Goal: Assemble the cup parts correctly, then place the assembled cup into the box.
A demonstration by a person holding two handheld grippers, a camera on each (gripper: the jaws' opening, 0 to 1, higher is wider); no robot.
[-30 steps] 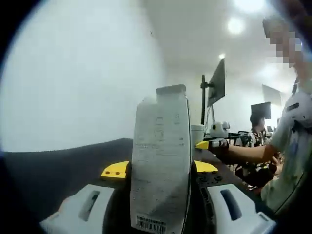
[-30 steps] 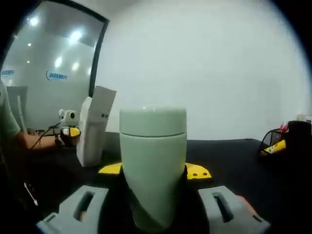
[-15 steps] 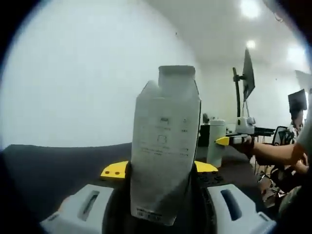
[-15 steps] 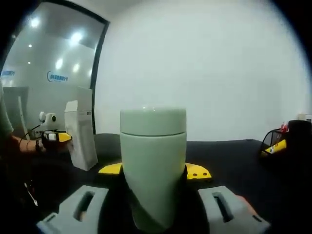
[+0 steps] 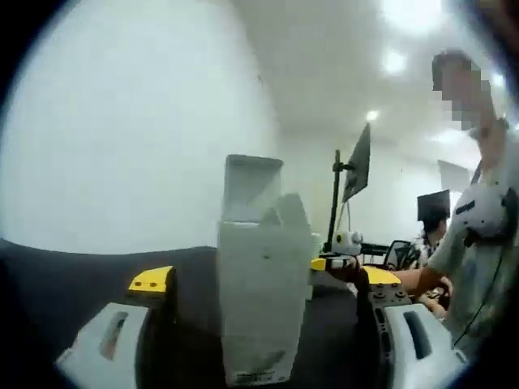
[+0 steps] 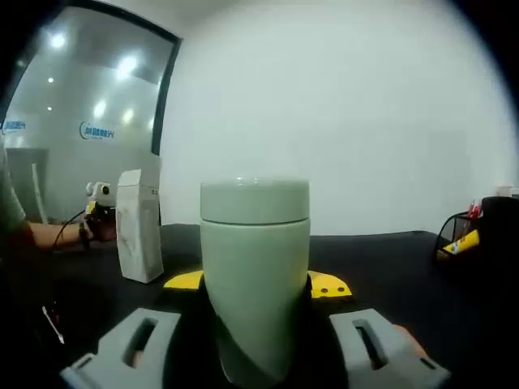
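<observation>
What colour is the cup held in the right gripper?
Pale green cup, clearest in the right gripper view.

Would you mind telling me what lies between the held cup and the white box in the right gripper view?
Only bare dark tabletop lies between the pale green cup and the upright white box in the right gripper view.

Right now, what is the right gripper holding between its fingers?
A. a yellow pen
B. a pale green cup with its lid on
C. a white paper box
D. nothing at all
B: in the right gripper view the pale green cup with its lid on stands clamped in the right gripper, while the white box stands apart on the dark table.
</observation>
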